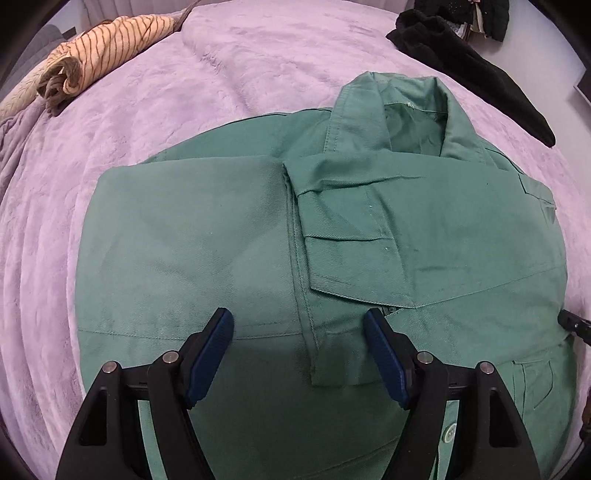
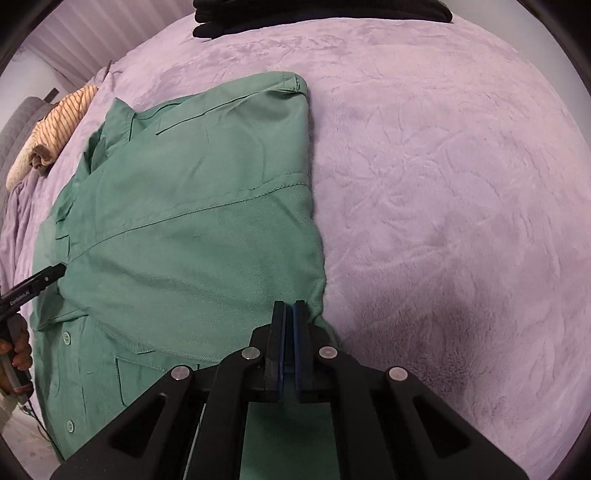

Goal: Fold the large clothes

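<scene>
A large green button shirt [image 1: 229, 236] lies partly folded on the purple bed cover, collar [image 1: 402, 110] away from me, both sleeves folded across its middle. My left gripper [image 1: 299, 325] is open and hovers over the folded sleeve cuff [image 1: 332, 365], touching nothing. In the right wrist view the same shirt [image 2: 192, 221] fills the left half. My right gripper [image 2: 290, 314] is shut on the shirt's folded right edge near the lower corner. The left gripper's tip [image 2: 40, 278] shows at that view's left edge.
A striped beige garment [image 1: 107, 55] lies rolled at the bed's far left. Black clothes [image 1: 465, 62] lie at the far right, also at the top of the right wrist view [image 2: 317, 16]. Purple blanket [image 2: 443, 184] spreads to the shirt's right.
</scene>
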A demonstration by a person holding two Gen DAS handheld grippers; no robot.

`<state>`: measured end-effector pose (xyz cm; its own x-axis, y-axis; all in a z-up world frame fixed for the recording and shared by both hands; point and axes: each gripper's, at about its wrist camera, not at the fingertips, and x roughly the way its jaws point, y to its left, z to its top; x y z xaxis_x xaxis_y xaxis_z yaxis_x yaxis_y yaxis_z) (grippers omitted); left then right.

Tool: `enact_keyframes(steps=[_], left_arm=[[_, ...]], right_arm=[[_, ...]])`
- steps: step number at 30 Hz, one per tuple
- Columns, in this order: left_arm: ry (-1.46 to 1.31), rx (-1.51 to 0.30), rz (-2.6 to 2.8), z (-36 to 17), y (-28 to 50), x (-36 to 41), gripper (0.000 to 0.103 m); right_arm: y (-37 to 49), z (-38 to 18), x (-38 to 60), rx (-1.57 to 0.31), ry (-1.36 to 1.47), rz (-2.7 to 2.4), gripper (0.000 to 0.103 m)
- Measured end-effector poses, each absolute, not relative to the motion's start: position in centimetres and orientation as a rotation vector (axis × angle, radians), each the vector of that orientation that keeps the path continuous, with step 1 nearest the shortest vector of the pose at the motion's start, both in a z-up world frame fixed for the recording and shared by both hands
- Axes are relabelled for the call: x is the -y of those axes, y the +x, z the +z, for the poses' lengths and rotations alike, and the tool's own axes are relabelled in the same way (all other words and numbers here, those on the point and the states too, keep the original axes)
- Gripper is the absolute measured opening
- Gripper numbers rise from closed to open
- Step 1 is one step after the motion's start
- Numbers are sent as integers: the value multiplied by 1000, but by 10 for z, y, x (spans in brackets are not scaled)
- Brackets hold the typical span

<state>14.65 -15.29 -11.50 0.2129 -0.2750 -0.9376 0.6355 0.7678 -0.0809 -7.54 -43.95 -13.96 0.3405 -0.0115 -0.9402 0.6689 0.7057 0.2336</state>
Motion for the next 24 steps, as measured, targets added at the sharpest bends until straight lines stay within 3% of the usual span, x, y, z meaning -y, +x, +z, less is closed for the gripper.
enact_keyframes(steps=[6, 8, 15, 17, 24], left_arm=[[369, -1235, -576, -96, 140, 133, 75], [389, -1217, -555, -90, 135, 119, 75], [298, -1314, -396, -125, 150, 30, 75], [309, -1318, -374, -129, 153, 20, 80], [261, -1373, -295, -126, 161, -12, 81]], right_arm=[[-89, -126, 432, -1180, 710, -528, 1], [-93, -115, 425, -1175, 691, -538, 6], [-111, -130, 416, -1228, 745, -551, 6], [-112, -135, 415, -1228, 743, -554, 6], [-105, -128, 413, -1284, 754, -575, 6]])
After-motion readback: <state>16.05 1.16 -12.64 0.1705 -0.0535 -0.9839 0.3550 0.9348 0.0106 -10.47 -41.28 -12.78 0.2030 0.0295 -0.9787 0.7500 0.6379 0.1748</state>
